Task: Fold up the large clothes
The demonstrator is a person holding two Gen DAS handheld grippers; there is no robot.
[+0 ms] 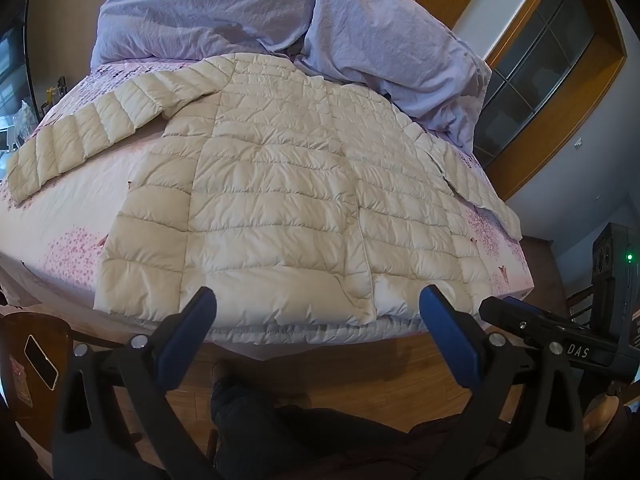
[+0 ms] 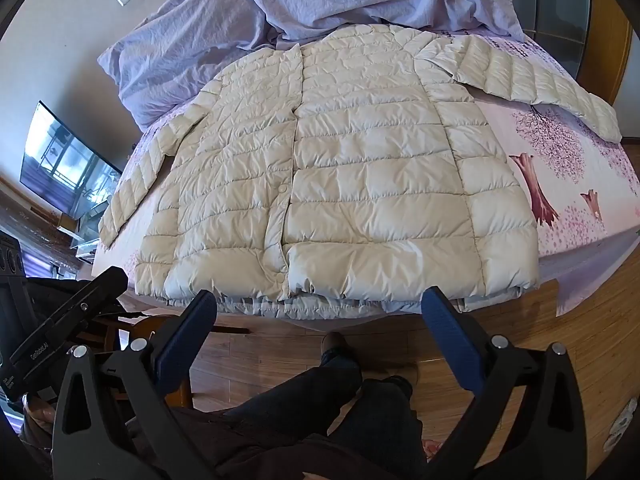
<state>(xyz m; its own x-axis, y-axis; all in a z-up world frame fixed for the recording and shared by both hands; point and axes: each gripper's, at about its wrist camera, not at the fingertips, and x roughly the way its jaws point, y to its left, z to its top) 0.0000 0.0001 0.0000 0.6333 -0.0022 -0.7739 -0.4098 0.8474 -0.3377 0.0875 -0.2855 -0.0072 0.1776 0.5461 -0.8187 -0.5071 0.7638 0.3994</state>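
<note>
Jacket [image 1: 280, 200] cream, quilted, flat on bed [image 1: 60, 220], sleeves spread, left claw [image 1: 318, 312] and right claw [image 2: 320, 312] both agape, empty, short of hem

The cream quilted down jacket [image 2: 340, 168] lies on a pink bedsheet [image 2: 568, 168] printed with blossom trees; the crumpled duvet [image 1: 248, 4] is lavender, the floor [image 2: 560, 320] honey-brown wood.
</note>
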